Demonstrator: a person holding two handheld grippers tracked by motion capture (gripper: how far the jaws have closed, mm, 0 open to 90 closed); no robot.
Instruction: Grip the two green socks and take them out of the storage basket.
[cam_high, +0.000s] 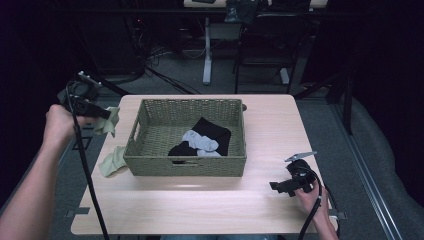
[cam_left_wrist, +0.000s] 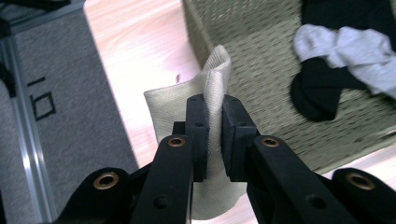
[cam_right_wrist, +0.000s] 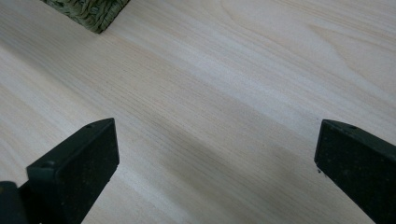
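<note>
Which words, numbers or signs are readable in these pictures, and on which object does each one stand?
"10": black marks on the grey floor beside the table in the left gripper view, seen sideways; the reading is uncertain.
No print can be seen on the basket, the pale green sock or the grippers.

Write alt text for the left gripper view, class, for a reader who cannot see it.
The left gripper has its two black jaws shut on a pale green sock, held up over the edge of a light wooden table. Beyond it sits a woven basket holding a black sock and a grey sock.
</note>
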